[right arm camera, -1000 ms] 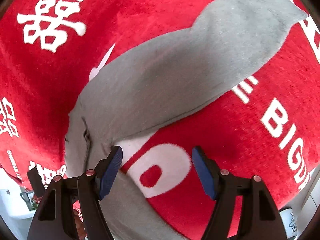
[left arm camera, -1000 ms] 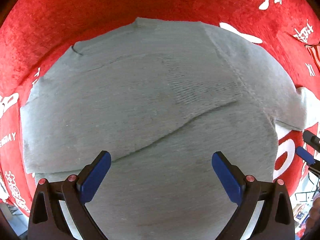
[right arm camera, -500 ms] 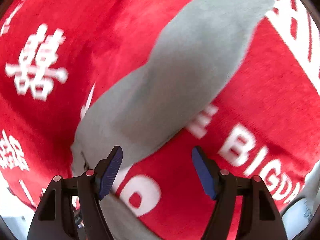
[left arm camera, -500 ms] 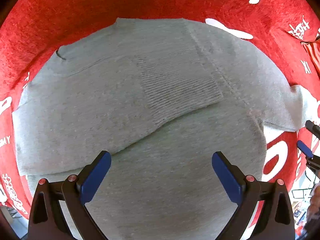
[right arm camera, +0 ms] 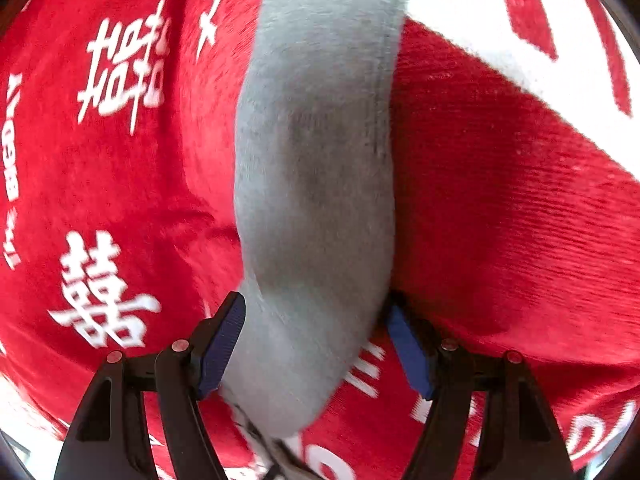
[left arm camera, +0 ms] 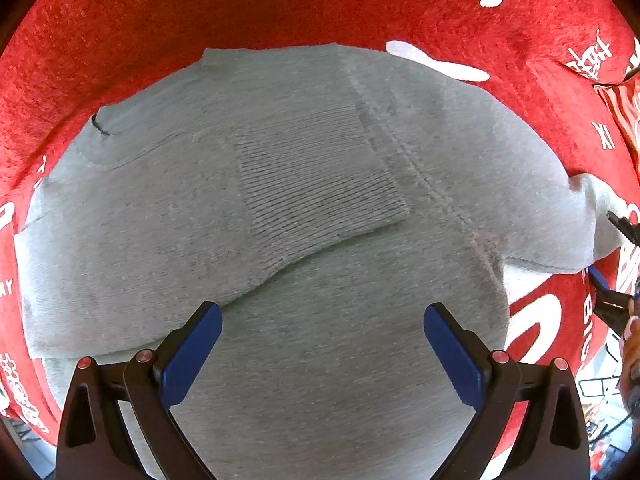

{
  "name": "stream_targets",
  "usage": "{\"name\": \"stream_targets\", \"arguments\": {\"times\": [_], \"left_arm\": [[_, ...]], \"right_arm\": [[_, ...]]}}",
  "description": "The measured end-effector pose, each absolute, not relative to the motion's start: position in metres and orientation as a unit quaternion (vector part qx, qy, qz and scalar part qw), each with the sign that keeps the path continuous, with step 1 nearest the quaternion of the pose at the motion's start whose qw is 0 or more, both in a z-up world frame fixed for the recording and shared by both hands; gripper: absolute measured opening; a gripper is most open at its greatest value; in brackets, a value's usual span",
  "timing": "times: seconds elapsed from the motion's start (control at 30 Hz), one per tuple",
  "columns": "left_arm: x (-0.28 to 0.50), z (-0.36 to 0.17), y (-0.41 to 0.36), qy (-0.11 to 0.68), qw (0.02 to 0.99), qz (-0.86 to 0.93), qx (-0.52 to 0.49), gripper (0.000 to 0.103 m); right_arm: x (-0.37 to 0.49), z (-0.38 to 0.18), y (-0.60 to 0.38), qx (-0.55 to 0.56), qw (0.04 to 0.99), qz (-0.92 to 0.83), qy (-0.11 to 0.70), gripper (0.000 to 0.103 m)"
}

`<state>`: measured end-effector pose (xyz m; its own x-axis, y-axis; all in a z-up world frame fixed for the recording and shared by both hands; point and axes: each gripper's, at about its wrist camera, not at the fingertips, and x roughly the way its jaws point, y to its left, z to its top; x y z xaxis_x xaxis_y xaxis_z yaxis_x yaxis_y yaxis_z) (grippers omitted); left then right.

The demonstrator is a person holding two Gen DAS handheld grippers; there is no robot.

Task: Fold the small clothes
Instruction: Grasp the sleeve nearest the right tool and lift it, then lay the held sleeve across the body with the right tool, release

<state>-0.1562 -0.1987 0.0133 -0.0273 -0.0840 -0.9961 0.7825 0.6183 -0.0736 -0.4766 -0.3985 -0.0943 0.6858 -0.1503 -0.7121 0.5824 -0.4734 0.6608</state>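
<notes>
The grey sweater (left arm camera: 320, 208) is soft matt knit cloth, finely flecked, with a coarser ribbed cuff (left arm camera: 316, 184) lying across its middle and a raised stitched seam just right of that cuff. Its sleeve (right arm camera: 316, 160) looks fleecy and dull. Beneath the sweater, the red blanket (left arm camera: 200, 12) is plush, short-piled fabric with a faint sheen and white woven-in characters. The left gripper (left arm camera: 322, 348) has matt black plastic fingers (left arm camera: 452, 344) faced with blue rubbery pads and small shiny rivets.

The red blanket (right arm camera: 500, 220) carries white double-happiness characters "囍" (right arm camera: 100, 292). White letters "XI" (left arm camera: 605, 135) stand near its right edge. Other lettering is too cut off to read.
</notes>
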Motion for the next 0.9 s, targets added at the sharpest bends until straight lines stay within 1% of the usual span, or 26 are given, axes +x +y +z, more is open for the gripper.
{"name": "stream_targets", "arguments": {"times": [0.03,0.07,0.1,0.13,0.2,0.3,0.5,0.67,0.73,0.83,0.9], "left_arm": [[-0.156,0.013,-0.201,0.631,0.641,-0.339,0.275,0.101],[-0.156,0.014,-0.201,0.630,0.643,-0.340,0.271,0.101],[-0.154,0.014,-0.205,0.630,0.645,-0.339,0.270,0.101],[-0.153,0.015,-0.204,0.629,0.646,-0.339,0.268,0.101],[-0.151,0.015,-0.203,0.630,0.649,-0.336,0.263,0.101],[-0.147,0.019,-0.194,0.629,0.656,-0.330,0.255,0.101],[-0.135,0.031,-0.170,0.620,0.678,-0.322,0.231,0.101],[-0.110,0.043,-0.139,0.610,0.704,-0.300,0.204,0.101],[-0.098,0.047,-0.123,0.606,0.717,-0.287,0.191,0.101],[-0.076,0.052,-0.094,0.603,0.733,-0.262,0.173,0.101],[-0.062,0.052,-0.070,0.605,0.742,-0.241,0.161,0.101]], "right_arm": [[-0.480,-0.094,-0.397,0.782,0.487,-0.368,0.123,0.072],[-0.481,-0.095,-0.395,0.790,0.480,-0.366,0.101,0.066],[-0.482,-0.095,-0.393,0.797,0.477,-0.361,0.082,0.040],[-0.481,-0.096,-0.393,0.802,0.476,-0.353,0.072,0.007],[-0.477,-0.091,-0.393,0.802,0.482,-0.347,0.068,0.006],[-0.465,-0.074,-0.399,0.787,0.519,-0.327,0.071,0.006],[-0.399,-0.023,-0.410,0.747,0.610,-0.244,0.104,0.006],[-0.298,0.030,-0.396,0.670,0.703,-0.155,0.181,0.006],[-0.246,0.049,-0.379,0.624,0.738,-0.120,0.227,0.006],[-0.172,0.063,-0.335,0.548,0.776,-0.068,0.305,0.006],[-0.130,0.058,-0.302,0.519,0.780,-0.036,0.347,0.006]]}}
